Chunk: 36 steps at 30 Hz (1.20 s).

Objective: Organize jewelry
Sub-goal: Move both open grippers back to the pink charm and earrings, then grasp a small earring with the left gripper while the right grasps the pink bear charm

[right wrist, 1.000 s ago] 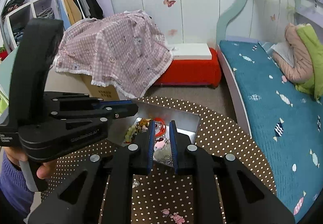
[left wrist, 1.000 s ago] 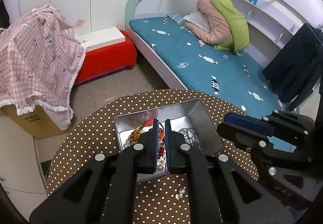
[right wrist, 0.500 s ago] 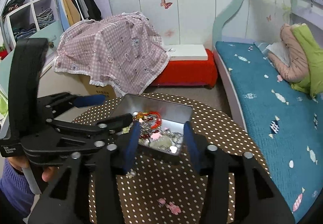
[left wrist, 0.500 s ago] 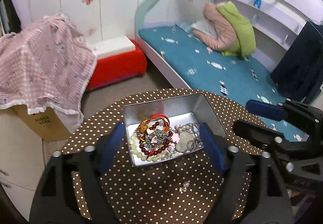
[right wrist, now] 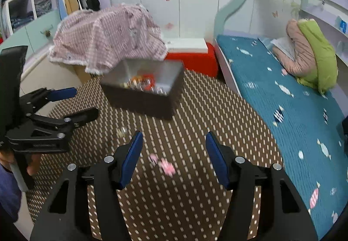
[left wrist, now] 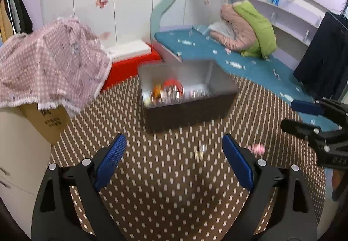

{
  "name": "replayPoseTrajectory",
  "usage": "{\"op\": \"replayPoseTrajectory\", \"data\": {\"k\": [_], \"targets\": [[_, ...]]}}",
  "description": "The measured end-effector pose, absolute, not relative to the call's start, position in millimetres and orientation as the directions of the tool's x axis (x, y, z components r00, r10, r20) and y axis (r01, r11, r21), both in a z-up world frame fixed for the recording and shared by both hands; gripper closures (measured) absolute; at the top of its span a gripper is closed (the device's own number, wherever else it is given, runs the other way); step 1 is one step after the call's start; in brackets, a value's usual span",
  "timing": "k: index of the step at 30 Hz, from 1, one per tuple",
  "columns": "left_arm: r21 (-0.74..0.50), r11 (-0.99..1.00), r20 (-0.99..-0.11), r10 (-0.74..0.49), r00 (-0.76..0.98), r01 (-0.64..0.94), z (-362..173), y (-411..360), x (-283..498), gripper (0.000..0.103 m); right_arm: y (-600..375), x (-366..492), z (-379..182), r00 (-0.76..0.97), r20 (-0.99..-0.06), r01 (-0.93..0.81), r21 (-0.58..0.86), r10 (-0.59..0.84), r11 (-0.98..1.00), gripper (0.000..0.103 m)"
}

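A metal tin (left wrist: 187, 110) holding a heap of beads and chains stands on the round brown polka-dot table (left wrist: 165, 186); it also shows in the right wrist view (right wrist: 139, 99). A small silvery earring (left wrist: 200, 152) lies on the cloth between the fingers of my left gripper (left wrist: 173, 164), which is wide open and empty. Pink jewelry pieces (right wrist: 166, 166) lie between the fingers of my right gripper (right wrist: 174, 156), also open and empty. The earring also shows in the right wrist view (right wrist: 121, 131), the pink piece in the left wrist view (left wrist: 257, 149). Both views are motion-blurred.
A bed with a teal cover (right wrist: 282, 93) runs along the table's right side. A cardboard box under a pink checked cloth (left wrist: 50, 71) stands left. A red stool (right wrist: 191, 58) sits behind the table. The other gripper appears at each view's edge (left wrist: 322, 128) (right wrist: 43, 123).
Both grippers have opened from shut to wide open and dropped low toward the tablecloth, so the tin now looks farther off and is seen from the side.
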<state>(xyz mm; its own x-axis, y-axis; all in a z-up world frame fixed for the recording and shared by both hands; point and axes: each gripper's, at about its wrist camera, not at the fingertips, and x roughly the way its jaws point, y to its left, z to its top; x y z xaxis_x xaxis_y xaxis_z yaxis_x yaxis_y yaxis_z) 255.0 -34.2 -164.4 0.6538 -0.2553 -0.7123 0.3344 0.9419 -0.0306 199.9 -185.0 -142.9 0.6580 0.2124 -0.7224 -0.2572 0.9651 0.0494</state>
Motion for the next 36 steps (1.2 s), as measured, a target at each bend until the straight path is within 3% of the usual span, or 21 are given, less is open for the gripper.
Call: {"op": "replayPoseTrajectory", "data": {"k": [2, 5, 14, 16, 18, 30, 31, 34, 36], "targets": [[-0.044, 0.937, -0.742, -0.263, 0.617, 0.345, -182.6, -34.2, 250.9, 0.014, -186.3, 195.6, -155.1, 0.641, -0.740, -0.253, 0.045, 0.203, 0.966, 0.046], [-0.071, 0.929, -0.769, -0.283, 0.573, 0.363, -199.1, -38.9, 249.7, 0.031, -186.5, 192.3, -169.7, 0.618, -0.758, -0.251, 0.062, 0.209, 0.966, 0.046], [-0.065, 0.919, -0.783, -0.289, 0.551, 0.389, -216.4, -61.2, 263.8, 0.047, -185.0, 191.7, -191.7, 0.586, -0.781, -0.250, 0.081, 0.217, 0.965, 0.046], [-0.051, 0.917, -0.784, -0.282, 0.553, 0.396, -216.3, -67.5, 267.8, 0.059, -185.9, 192.8, -193.5, 0.584, -0.781, -0.250, 0.086, 0.221, 0.965, 0.046], [-0.049, 0.914, -0.785, -0.284, 0.551, 0.402, -216.6, -73.2, 271.6, 0.091, -184.9, 194.6, -193.5, 0.587, -0.777, -0.255, 0.089, 0.227, 0.963, 0.046], [-0.112, 0.906, -0.776, -0.337, 0.533, 0.408, -206.3, -63.5, 263.5, 0.091, -154.8, 209.2, -204.8, 0.575, -0.791, -0.308, 0.026, 0.208, 0.951, 0.046], [-0.116, 0.906, -0.775, -0.339, 0.533, 0.408, -205.0, -62.1, 262.7, 0.091, -153.3, 209.2, -205.3, 0.579, -0.792, -0.310, 0.007, 0.195, 0.951, 0.049], [-0.135, 0.899, -0.768, -0.360, 0.529, 0.416, -199.7, -60.1, 261.1, 0.091, -152.2, 210.6, -204.6, 0.583, -0.790, -0.315, -0.004, 0.190, 0.949, 0.072], [-0.151, 0.894, -0.765, -0.375, 0.523, 0.421, -197.1, -56.0, 260.8, 0.091, -152.4, 211.5, -203.3, 0.577, -0.794, -0.319, -0.004, 0.191, 0.948, 0.082]]}}
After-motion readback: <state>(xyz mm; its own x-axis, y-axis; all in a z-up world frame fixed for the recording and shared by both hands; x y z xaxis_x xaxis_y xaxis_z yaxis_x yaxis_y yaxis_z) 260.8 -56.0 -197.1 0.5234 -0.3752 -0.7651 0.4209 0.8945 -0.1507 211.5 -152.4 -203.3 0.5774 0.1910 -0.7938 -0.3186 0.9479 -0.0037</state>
